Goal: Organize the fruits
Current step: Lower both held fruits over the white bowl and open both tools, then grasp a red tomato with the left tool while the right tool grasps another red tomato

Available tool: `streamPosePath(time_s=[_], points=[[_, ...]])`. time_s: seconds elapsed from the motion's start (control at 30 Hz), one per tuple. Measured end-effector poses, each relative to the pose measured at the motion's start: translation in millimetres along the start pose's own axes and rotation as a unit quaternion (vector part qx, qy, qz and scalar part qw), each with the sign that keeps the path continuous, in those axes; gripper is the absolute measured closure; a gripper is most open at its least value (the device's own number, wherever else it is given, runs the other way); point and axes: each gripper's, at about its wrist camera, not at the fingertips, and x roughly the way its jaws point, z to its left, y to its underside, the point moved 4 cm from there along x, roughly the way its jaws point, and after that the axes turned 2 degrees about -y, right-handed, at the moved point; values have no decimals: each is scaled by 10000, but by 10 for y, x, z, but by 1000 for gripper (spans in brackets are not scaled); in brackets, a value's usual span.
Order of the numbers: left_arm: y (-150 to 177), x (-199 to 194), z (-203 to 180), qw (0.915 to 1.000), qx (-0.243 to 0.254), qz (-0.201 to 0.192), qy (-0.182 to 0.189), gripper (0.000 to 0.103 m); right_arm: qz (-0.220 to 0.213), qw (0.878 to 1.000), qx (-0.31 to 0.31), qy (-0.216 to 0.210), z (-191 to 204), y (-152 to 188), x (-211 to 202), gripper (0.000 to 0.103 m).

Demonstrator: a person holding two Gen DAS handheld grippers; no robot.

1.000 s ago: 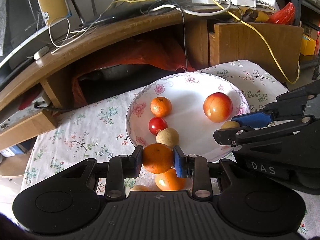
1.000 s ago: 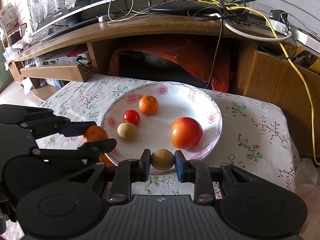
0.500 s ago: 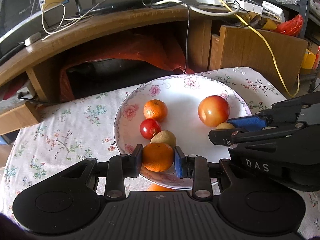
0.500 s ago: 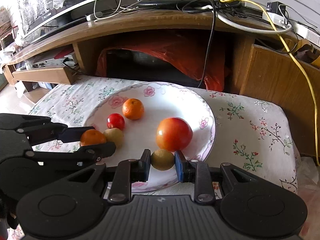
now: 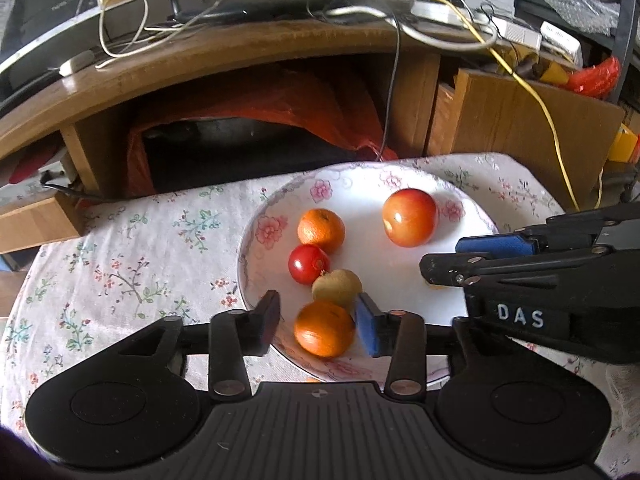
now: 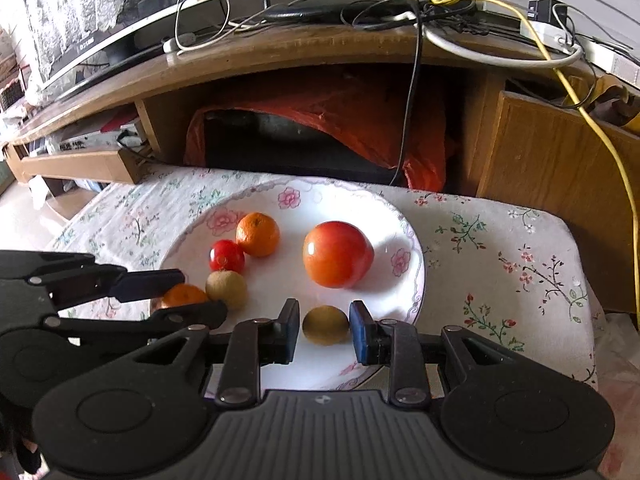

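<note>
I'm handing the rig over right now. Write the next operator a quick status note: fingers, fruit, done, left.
Left gripper: open, fingers either side of an orange lying near the front rim of the plate.
Right gripper: open, around a small brown fruit, also on the plate.
On the plate too: apple, second orange, red fruit, another brown fruit.
Done: six fruits plated.
Left: back both grippers away without nudging anything. An orange sliver under the plate's front edge in the left view may be another fruit; check.
</note>
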Motion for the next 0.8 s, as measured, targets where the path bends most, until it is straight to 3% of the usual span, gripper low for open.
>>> streamPosePath(time_s=[0.43,0.8], points=[[-144,-310,74,9993,-224,-281,62,39,-339,9989,276,-193,13,-152,-324,72],[-44,-549,149,9994,-195,-301,-2,38,-392,9985,243,-309,159,-88,-564,70]])
